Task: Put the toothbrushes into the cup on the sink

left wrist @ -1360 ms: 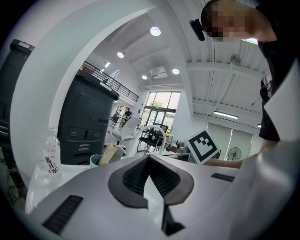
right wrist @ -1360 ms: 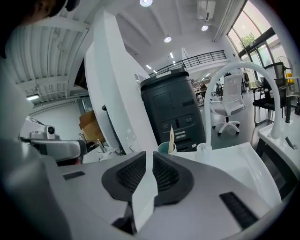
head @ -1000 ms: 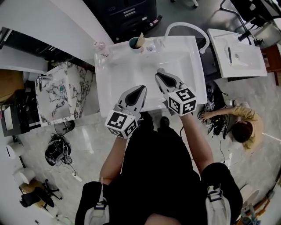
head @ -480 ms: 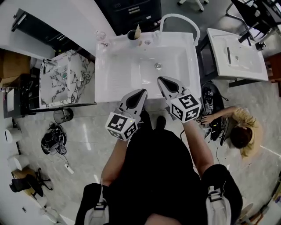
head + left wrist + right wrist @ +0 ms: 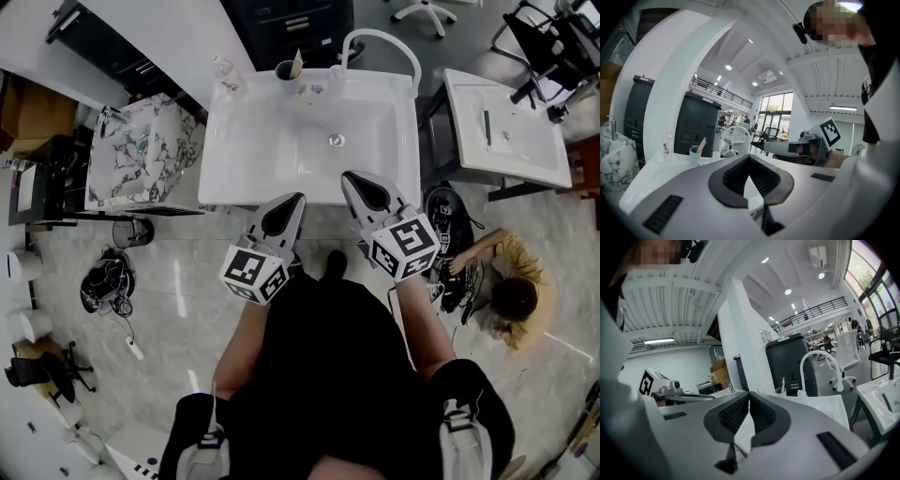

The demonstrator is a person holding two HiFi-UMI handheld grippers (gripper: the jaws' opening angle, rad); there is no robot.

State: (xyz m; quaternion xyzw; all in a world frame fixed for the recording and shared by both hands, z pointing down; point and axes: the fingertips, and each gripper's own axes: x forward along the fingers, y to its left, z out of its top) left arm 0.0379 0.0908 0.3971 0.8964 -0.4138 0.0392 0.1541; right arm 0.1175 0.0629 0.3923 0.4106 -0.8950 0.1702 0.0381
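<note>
Glossy white sink (image 5: 234,164) (marbled cabinet (image 5: 141,159) beside).

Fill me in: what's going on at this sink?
A person stands at the front of the white rectangular sink, holding a grey two-jaw gripper in each hand. The left gripper and right gripper are both at the sink's front edge, jaws together with nothing between them. The small round cup sits on the back ledge near the white curved faucet, with a pale stick-like handle standing in it.

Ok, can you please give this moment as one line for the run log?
left claw: shut, empty | right claw: shut, empty | both: at sink near edge | cup: back rim, tan handle inside
</note>
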